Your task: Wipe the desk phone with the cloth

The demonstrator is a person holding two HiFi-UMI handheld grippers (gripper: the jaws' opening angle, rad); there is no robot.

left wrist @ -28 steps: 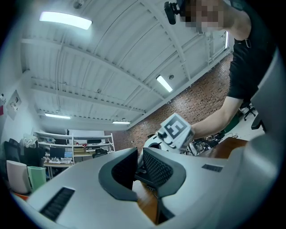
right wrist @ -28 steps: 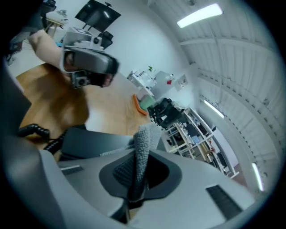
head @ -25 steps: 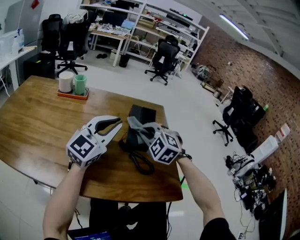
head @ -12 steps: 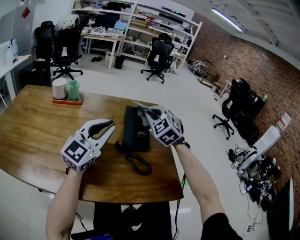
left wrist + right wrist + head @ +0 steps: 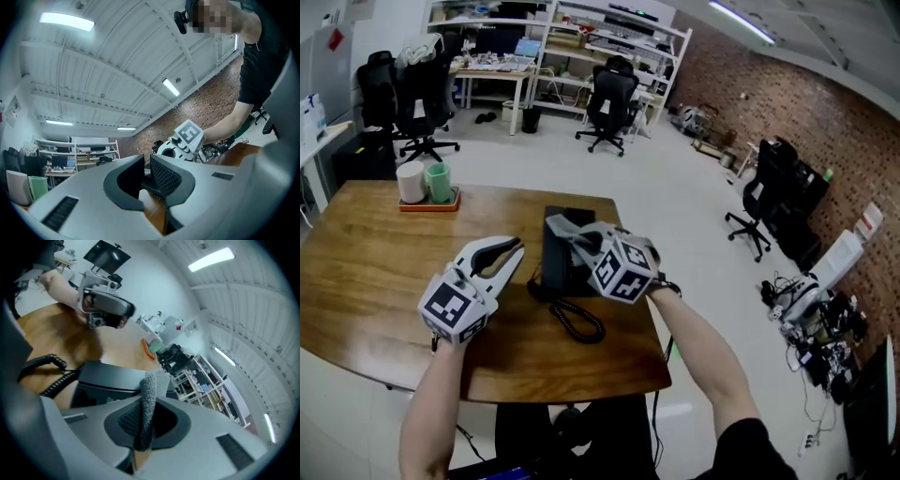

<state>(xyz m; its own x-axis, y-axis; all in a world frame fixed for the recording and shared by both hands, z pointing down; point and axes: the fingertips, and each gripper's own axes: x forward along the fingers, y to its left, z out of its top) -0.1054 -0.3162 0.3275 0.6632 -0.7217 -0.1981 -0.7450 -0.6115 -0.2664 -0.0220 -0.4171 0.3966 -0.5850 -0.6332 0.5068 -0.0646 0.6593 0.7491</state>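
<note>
Right gripper (image 5: 571, 233) clamps the grey cloth (image 5: 563, 225), holding it over the desk phone (image 5: 555, 267) on the table (image 5: 366, 246) for wiping; left gripper (image 5: 508, 249), jaws slightly apart and empty, hovers beside it, probably ready to steady.

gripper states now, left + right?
Left gripper: open, fingers only slightly apart, nothing between them.
Right gripper: closed, holding the grey cloth.
</note>
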